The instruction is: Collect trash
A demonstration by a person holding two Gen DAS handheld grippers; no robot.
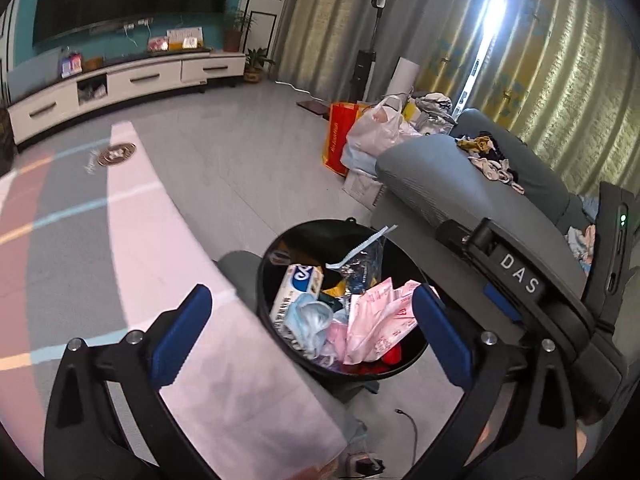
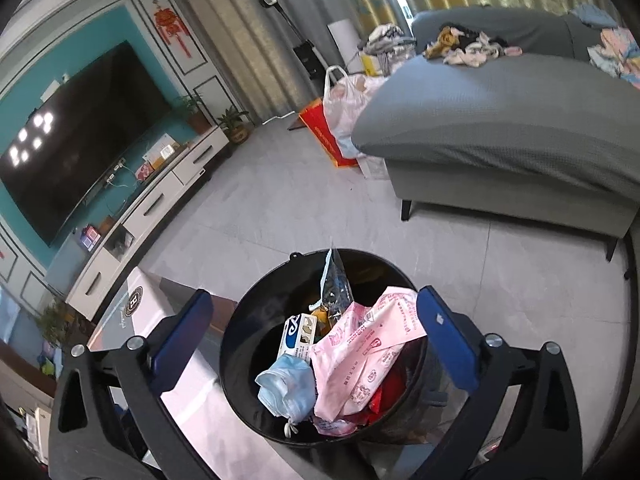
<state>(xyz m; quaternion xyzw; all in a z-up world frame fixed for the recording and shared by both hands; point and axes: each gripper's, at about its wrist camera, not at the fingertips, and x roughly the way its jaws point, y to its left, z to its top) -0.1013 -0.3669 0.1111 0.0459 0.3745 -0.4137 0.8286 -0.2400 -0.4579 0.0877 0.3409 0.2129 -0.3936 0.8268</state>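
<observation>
Two open grippers (image 1: 312, 332) (image 2: 314, 342), full bin (image 2: 236, 344), sofa (image 2: 500, 120) beside, table (image 1: 160, 260)

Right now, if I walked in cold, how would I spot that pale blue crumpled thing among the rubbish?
Find the grey sofa, then the round black bin on the floor in front of it. Inside, at the rim nearest the cameras, lies the crumpled blue face mask, left of the pink printed wrapper. It is the only soft pale blue piece, with a white ear loop dangling.
</observation>
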